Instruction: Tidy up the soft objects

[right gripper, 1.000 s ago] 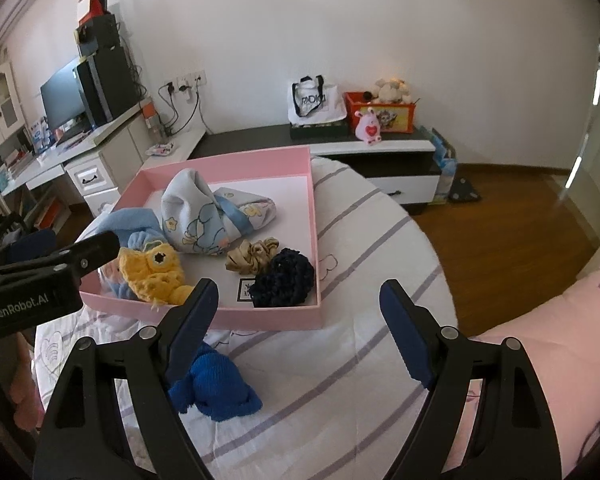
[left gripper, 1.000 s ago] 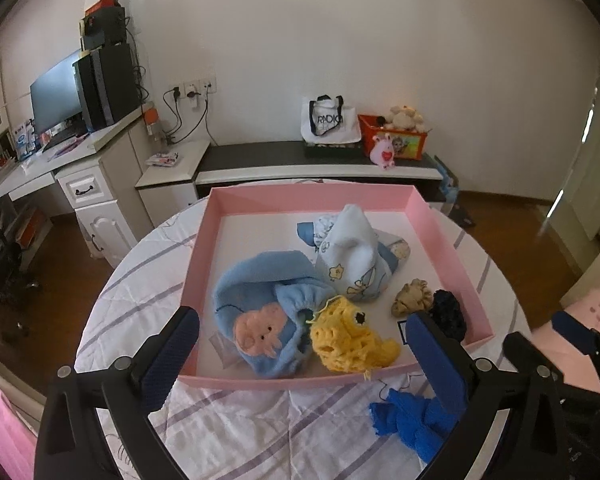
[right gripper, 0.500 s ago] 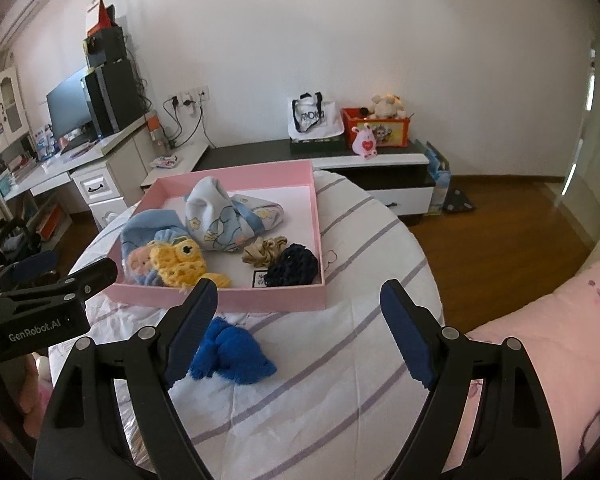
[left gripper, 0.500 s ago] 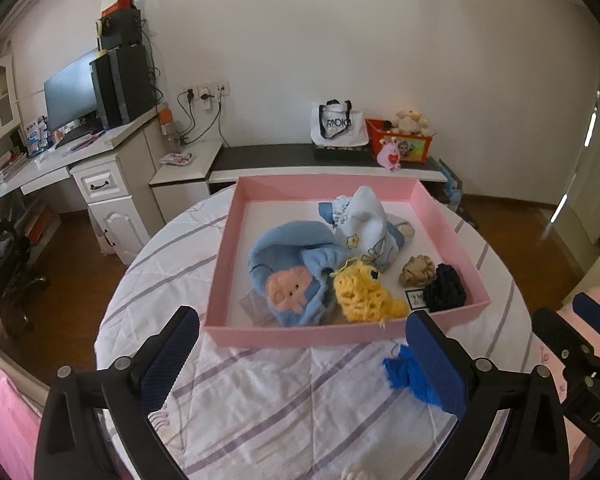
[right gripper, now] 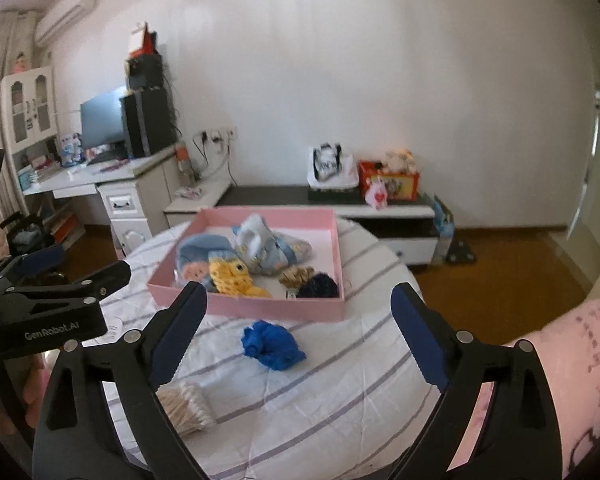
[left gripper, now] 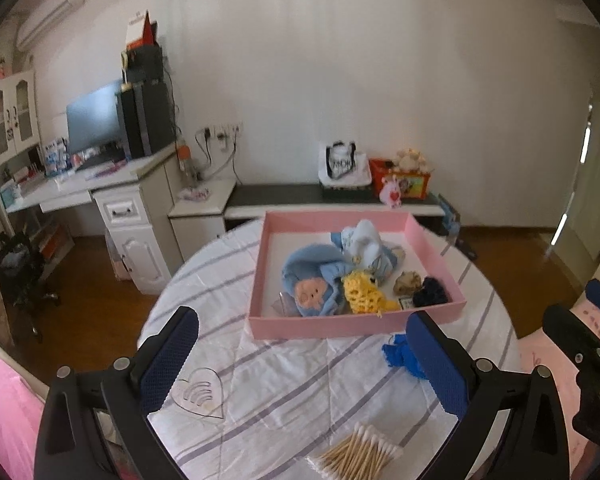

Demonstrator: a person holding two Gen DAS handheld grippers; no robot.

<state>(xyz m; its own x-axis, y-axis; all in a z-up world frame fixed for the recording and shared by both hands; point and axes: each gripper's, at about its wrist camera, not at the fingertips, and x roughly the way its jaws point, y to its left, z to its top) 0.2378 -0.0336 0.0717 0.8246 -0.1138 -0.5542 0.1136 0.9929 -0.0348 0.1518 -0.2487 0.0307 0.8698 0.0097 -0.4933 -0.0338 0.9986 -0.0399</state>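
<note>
A round worktop [right gripper: 340, 392] wears a white cloth, lightly creased, crossed by thin lilac stripes. On its far half sits a shallow square pink tray [left gripper: 340, 326] with stiff, card-like walls and a pale floor. Inside it lies a heap of soft things: a plush light-blue hat [left gripper: 312, 276] with a peach face patch, a pale blue printed cloth bundle [left gripper: 366, 242] rising to a rounded peak, a yellow crocheted toy [left gripper: 362, 294] with an open, knobbly stitch, a crinkled tan scrunchie [left gripper: 408, 282] and a dark navy scrunchie [left gripper: 430, 296] with a fuzzy, ruffled surface; the two scrunchies lie just beside each other in the near right corner.

A bright blue knitted piece [right gripper: 272, 344], crumpled into a lumpy mound, lies on the cloth outside the tray, near its front wall but apart from it. Nearer the cameras lies a bundle of cotton swabs [left gripper: 358, 454], thin wooden sticks with white fluffy tips, in clear wrap.

The left tool [left gripper: 304, 360] hovers above the cloth with its jaws spread wide and nothing between them; its fingers are black and angular with ribbed blue pads. The right tool [right gripper: 300, 336] is likewise spread, its jaws having just been opening, the blue knitted piece seen in the gap yet untouched by either pad
</note>
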